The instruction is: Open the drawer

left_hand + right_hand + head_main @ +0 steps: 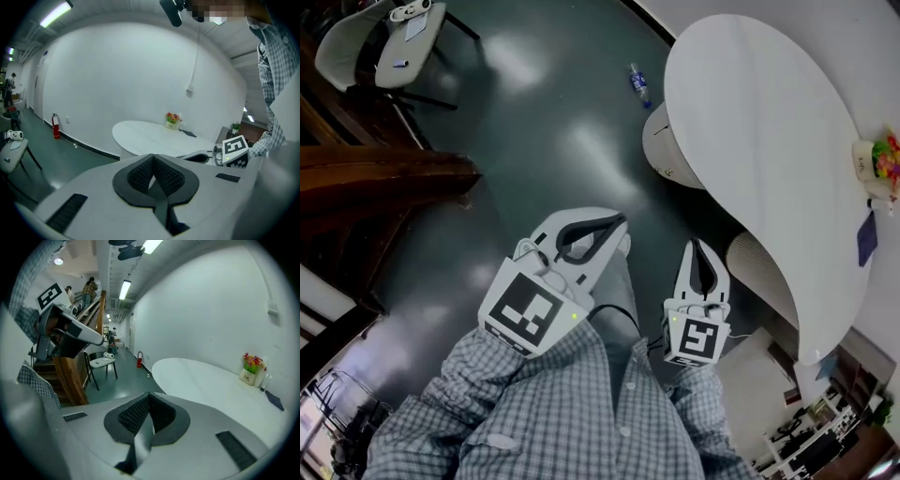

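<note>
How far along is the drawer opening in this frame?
Done: nothing; no drawer shows in any view. In hand: nothing; the left hand-held gripper and right hand-held gripper are both shut and empty, held by the checked shirt above the floor, beside the white table. Left: reaching a drawer and pulling it open.

Checked shirt [581,412]; white left gripper [622,225] and right gripper [698,246] carry black-marked cubes [525,314].

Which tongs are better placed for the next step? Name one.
Right, barely: right tongs sit nearer the white table than left tongs. Both shut, empty; no drawer in view.
</note>
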